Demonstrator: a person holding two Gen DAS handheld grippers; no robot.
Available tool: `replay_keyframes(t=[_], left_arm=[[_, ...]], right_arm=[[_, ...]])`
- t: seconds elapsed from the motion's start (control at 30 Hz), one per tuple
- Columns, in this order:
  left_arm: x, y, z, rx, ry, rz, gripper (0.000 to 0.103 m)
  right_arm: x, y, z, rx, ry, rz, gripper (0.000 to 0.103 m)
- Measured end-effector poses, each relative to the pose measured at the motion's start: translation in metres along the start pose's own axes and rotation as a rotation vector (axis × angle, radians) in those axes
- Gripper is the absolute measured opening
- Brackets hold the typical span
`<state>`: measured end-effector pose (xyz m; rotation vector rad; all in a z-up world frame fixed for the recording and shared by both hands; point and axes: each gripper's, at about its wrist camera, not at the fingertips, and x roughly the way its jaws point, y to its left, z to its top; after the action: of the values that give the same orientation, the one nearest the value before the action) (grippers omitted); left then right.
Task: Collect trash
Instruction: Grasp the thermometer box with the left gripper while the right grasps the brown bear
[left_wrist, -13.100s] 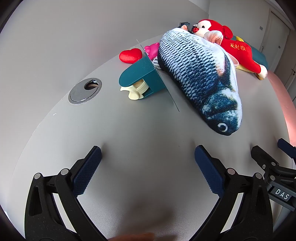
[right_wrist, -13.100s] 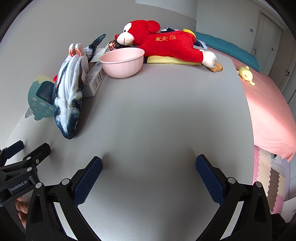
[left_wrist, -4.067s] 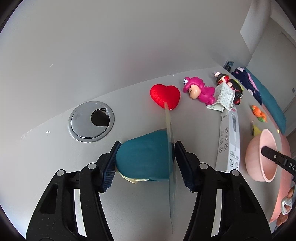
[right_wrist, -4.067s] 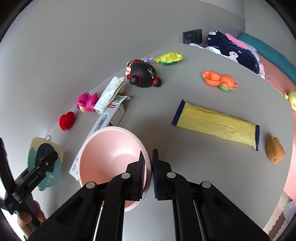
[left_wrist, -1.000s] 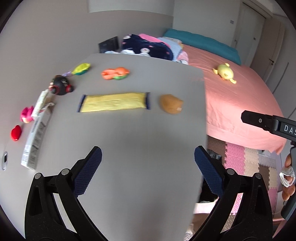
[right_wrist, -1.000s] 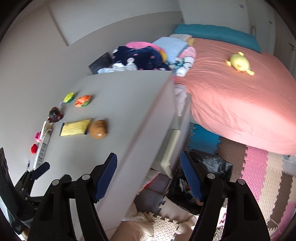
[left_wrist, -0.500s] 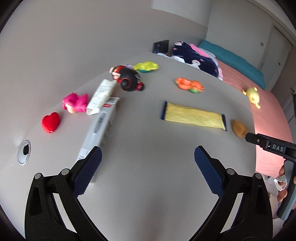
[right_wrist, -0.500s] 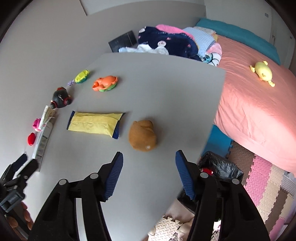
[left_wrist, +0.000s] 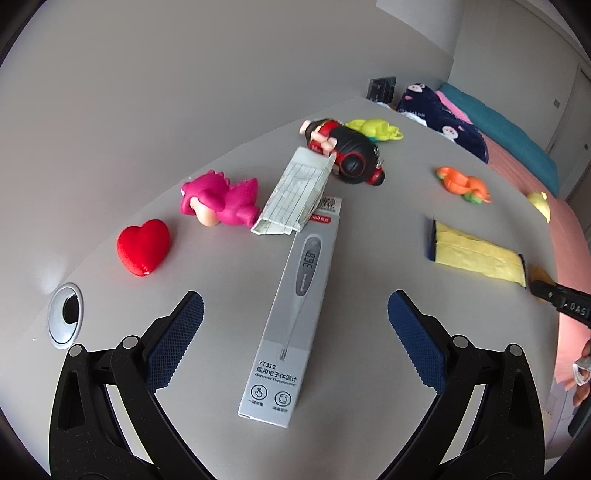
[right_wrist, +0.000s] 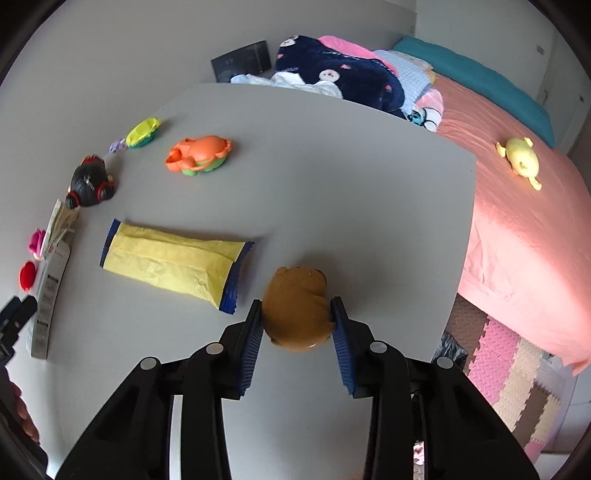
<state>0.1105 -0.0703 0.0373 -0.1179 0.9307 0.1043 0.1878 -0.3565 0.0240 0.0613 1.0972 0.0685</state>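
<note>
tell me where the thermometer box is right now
In the left wrist view, the thermometer box lies flat on the table between the open left gripper fingers, its far end under folded paper.

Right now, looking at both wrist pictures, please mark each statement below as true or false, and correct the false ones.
1. The right hand-held gripper is shut on the brown toy. True.
2. The left hand-held gripper holds the thermometer box. False: it is open, and the box lies on the table between its fingers.
3. The folded leaflet lies partly on the thermometer box. True.
4. The yellow wrapper lies on the bed. False: it lies on the table.
5. The red heart touches the pink toy. False: they lie apart.
</note>
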Motion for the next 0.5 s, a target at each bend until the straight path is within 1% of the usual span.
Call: replay_keyframes(t=[0.03, 0.13, 0.2, 0.23, 0.27, 0.3, 0.33, 0.4, 0.5], left_arm=[[0.005, -0.001, -0.001, 0.009, 0.009, -0.002, 0.096], [0.018, -0.005, -0.005, 0.041, 0.030, 0.026, 0.079], [0.025, -0.006, -0.007, 0.047, 0.039, 0.031, 0.071], [0.024, -0.006, -0.008, 0.052, 0.025, 0.045, 0.064], [0.023, -0.006, -0.008, 0.050, 0.019, 0.040, 0.059], [0.022, -0.005, -0.008, 0.047, 0.015, 0.037, 0.046], [0.020, -0.004, -0.009, 0.044, 0.010, 0.039, 0.035], [0.020, -0.003, -0.010, 0.046, 0.004, 0.041, 0.034], [0.019, -0.004, -0.011, 0.048, 0.000, 0.050, 0.029]], right_arm=[[-0.001, -0.001, -0.001, 0.006, -0.001, 0.007, 0.038], [-0.004, -0.002, -0.003, 0.015, -0.003, 0.025, 0.038], [-0.008, -0.002, -0.004, 0.016, -0.011, 0.035, 0.038], [-0.010, -0.002, -0.005, 0.015, -0.014, 0.037, 0.038], [-0.012, -0.002, -0.006, 0.012, -0.017, 0.038, 0.038], [-0.014, -0.002, -0.007, 0.010, -0.020, 0.038, 0.038], [-0.015, -0.002, -0.007, 0.009, -0.023, 0.039, 0.038], [-0.018, -0.003, -0.009, 0.009, -0.024, 0.046, 0.038], [-0.024, -0.004, -0.011, 0.013, -0.032, 0.061, 0.038]])
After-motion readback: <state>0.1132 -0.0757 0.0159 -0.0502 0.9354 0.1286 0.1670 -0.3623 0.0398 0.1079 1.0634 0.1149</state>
